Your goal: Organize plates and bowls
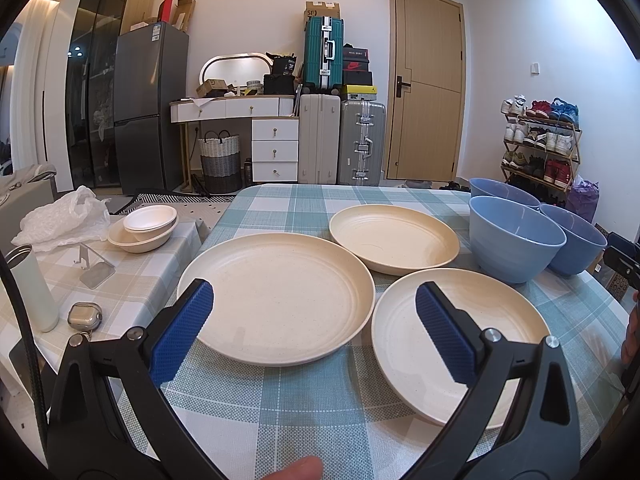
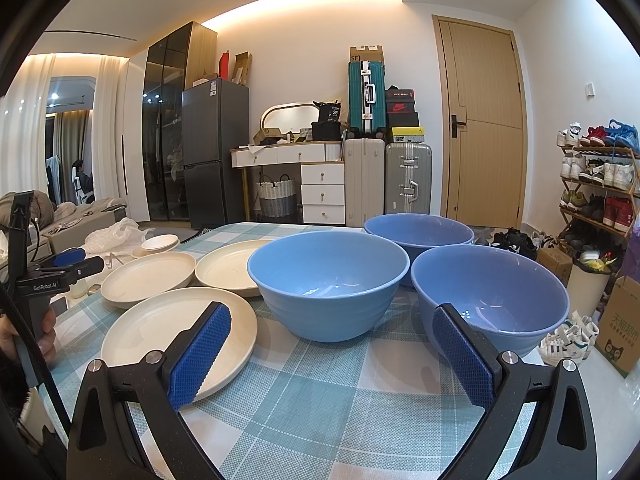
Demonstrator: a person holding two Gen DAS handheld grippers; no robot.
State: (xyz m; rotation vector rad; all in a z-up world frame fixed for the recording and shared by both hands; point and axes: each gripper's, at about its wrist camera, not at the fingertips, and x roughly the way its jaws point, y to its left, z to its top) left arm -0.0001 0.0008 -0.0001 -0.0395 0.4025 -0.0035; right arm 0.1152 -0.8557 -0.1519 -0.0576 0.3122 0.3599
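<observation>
Both tools, your left tool (image 1: 314, 308) and right tool (image 2: 332, 334), are released above the checked worktop (image 2: 304, 408); three cream round plates (image 1: 276, 296) lie left, three blue plastic bowls (image 2: 328, 280) right.

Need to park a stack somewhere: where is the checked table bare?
Bare cloth lies along the near edge, in front of the nearest plate and front bowl. Another strip runs behind the plates. The middle is crowded: plates and bowls nearly touch.
</observation>
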